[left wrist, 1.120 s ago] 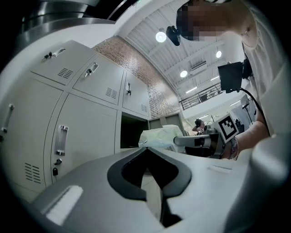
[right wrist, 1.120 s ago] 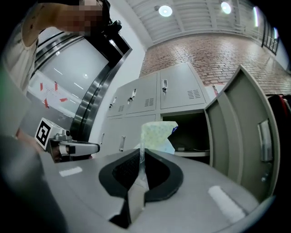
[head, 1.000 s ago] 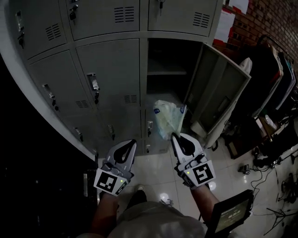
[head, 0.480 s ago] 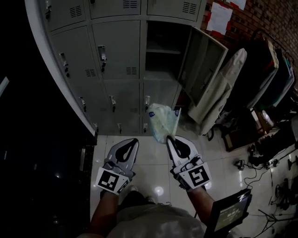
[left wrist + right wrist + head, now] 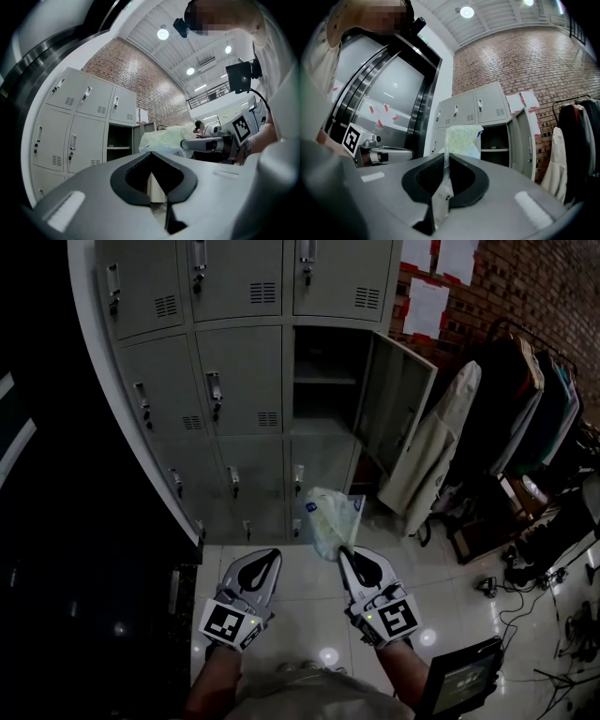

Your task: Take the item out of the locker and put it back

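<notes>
Plastic bag (image 5: pixel 330 519), clamped in right gripper (image 5: pixel 343 552), sticking forward

Bank of grey metal lockers (image 5: pixel 239 381), one door (image 5: pixel 394 399) standing open. Red brick wall (image 5: pixel 534 287) behind, paper sheets (image 5: pixel 427 307) stuck on it. Glossy pale tiled floor (image 5: pixel 459 596). Clothes rack (image 5: pixel 525 390) with hanging garments at right. Round ceiling lamps (image 5: pixel 467 11), lit.

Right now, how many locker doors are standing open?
1: the open door belongs to the locker in the right column, middle row, and swings out to the right. Every other door in view is shut; lockers outside the frame may be hidden.
</notes>
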Demonstrator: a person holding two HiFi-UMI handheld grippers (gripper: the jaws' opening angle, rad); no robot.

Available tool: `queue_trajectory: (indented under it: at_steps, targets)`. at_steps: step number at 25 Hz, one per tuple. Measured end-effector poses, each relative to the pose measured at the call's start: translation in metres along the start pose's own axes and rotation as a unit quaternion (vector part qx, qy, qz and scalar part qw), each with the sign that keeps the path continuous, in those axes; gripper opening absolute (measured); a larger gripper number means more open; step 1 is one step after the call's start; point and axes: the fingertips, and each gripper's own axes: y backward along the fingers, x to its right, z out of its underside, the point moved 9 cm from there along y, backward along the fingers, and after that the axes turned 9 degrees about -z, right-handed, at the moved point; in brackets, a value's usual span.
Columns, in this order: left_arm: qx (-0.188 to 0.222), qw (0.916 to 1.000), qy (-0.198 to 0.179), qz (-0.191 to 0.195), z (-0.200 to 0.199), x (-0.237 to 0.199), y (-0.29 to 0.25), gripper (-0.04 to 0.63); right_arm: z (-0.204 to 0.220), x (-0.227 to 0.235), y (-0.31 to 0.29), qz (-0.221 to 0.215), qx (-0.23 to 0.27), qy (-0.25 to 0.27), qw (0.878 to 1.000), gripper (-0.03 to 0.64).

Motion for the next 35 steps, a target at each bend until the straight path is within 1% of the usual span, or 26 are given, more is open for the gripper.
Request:
queue_trajectory:
  at_steps: [3, 6, 11, 14, 16, 19, 23, 26, 30, 35]
  targets:
    - [0.000, 1.0000, 0.001, 0.002, 0.001, -0.004, 0.002, -0.006, 0.001, 0.000, -0.003, 0.005, -0.004, 0.014, 1.000, 0.003]
    - [0.002, 1.0000, 0.002, 0.006, 0.003, -0.007, 0.003, -0.006, 0.001, -0.001, -0.008, 0.009, -0.004, 0.009, 1.000, 0.003]
    - [0.009, 0.9999, 0.001, 0.011, 0.005, -0.028, 0.001, -0.006, 0.007, 0.012, -0.030, 0.036, -0.009, 0.023, 0.999, 0.003]
    - [0.012, 0.9997, -0.020, 0.007, 0.003, -0.051, -0.008, -0.006, 0.009, 0.031, -0.059, 0.044, -0.007, 0.037, 0.998, 0.003]
    - [0.012, 0.9994, -0.034, 0.005, 0.005, -0.063, -0.023, -0.006, 0.010, 0.046, -0.077, 0.046, -0.003, 0.037, 0.998, 0.003]
    - [0.010, 0.9995, -0.028, 0.008, 0.019, -0.073, -0.049, -0.006, 0.018, 0.072, -0.095, 0.045, -0.002, 0.040, 0.998, 0.003]
    - [0.018, 0.9992, -0.037, 0.004, 0.030, -0.097, -0.105, -0.006, 0.023, 0.130, -0.131, 0.047, 0.007, 0.051, 0.998, 0.003]
    - [0.024, 0.9989, -0.041, 0.000, 0.032, -0.118, -0.156, -0.006, 0.025, 0.178, -0.162, 0.047, 0.011, 0.054, 0.997, 0.003]
    - [0.037, 0.9981, -0.049, -0.012, 0.026, -0.144, -0.219, -0.006, 0.021, 0.235, -0.205, 0.032, 0.018, 0.066, 0.997, 0.003]
    - [0.038, 0.9975, -0.057, -0.020, 0.032, -0.166, -0.270, -0.006, 0.022, 0.287, -0.247, 0.025, 0.022, 0.066, 0.997, 0.003]
